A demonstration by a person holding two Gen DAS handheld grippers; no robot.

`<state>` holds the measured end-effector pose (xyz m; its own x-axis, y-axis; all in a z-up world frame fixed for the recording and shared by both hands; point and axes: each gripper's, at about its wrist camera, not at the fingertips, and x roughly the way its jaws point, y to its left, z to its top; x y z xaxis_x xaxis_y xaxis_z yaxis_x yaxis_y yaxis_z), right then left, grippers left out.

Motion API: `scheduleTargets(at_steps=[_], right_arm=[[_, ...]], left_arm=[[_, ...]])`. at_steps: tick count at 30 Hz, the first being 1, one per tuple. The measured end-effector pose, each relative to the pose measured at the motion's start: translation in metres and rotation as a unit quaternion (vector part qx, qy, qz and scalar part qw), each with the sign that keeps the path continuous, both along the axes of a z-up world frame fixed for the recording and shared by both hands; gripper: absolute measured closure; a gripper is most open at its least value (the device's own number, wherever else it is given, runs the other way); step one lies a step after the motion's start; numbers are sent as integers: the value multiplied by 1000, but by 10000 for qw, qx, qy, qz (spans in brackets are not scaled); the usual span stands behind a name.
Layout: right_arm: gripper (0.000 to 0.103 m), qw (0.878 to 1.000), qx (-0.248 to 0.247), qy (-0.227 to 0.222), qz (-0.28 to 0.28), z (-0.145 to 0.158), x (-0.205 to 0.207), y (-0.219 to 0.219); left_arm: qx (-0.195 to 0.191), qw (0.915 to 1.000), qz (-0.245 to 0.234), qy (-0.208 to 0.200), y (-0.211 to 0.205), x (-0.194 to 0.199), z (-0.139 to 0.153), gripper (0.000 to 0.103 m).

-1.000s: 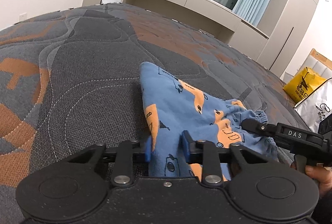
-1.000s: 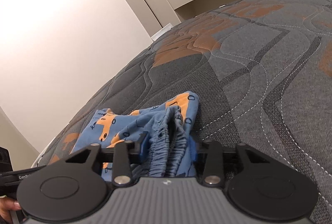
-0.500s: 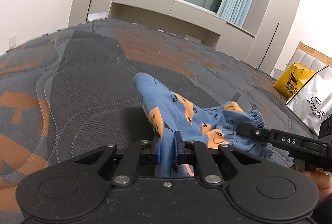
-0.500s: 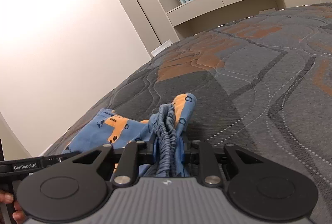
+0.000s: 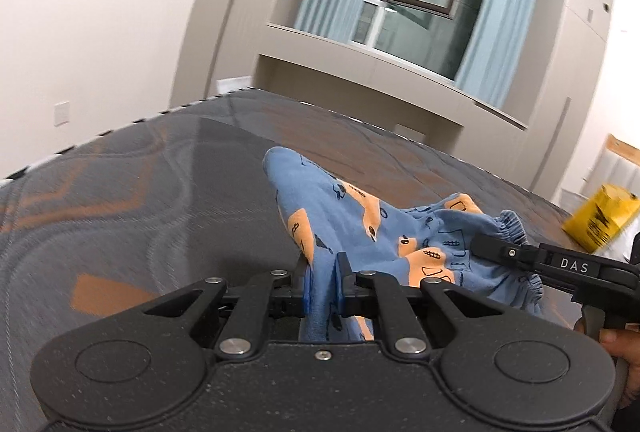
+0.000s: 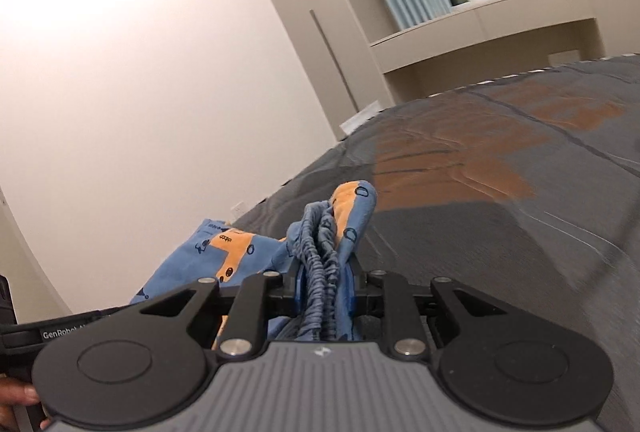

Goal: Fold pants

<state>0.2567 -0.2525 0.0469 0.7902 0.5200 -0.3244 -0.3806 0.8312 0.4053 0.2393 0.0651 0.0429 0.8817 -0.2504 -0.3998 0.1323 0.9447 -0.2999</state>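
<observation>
The pants point(image 5: 340, 216) are small, blue with orange patches and dark drawings. They hang lifted above the grey and orange quilted bed point(image 5: 120, 191). My left gripper point(image 5: 322, 284) is shut on a fold of the blue leg cloth. My right gripper point(image 6: 324, 292) is shut on the gathered elastic waistband point(image 6: 320, 256). The right gripper also shows in the left wrist view point(image 5: 532, 260) at the right, clamped on the waistband. The pants point(image 6: 232, 252) stretch between both grippers.
The bed point(image 6: 500, 232) spreads wide ahead of both grippers. A yellow bag point(image 5: 600, 220) stands at the far right beyond the bed. Walls, cabinets and a curtained window point(image 5: 420, 7) lie behind.
Both grippers closed on the pants and have lifted them off the bed. The views have tilted upward, showing more wall and window.
</observation>
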Motion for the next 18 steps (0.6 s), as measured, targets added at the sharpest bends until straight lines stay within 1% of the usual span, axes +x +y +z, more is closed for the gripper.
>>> scheduleTargets(at_steps=[5, 8, 14, 18], right_arm=[[81, 9999, -98, -3, 113, -1, 42, 35], [81, 9998, -85, 134, 133, -10, 66, 48], [81, 9986, -192, 458, 166, -45, 93, 62], [80, 9976, -176, 655, 101, -67, 100, 60]], left_arm=[[91, 9997, 234, 49, 21, 37, -1, 91], [70, 9993, 298, 197, 32, 57, -9, 91], [-24, 9980, 288, 561, 43, 80, -40, 91], [-113, 9974, 302, 642, 49, 87, -52, 91]])
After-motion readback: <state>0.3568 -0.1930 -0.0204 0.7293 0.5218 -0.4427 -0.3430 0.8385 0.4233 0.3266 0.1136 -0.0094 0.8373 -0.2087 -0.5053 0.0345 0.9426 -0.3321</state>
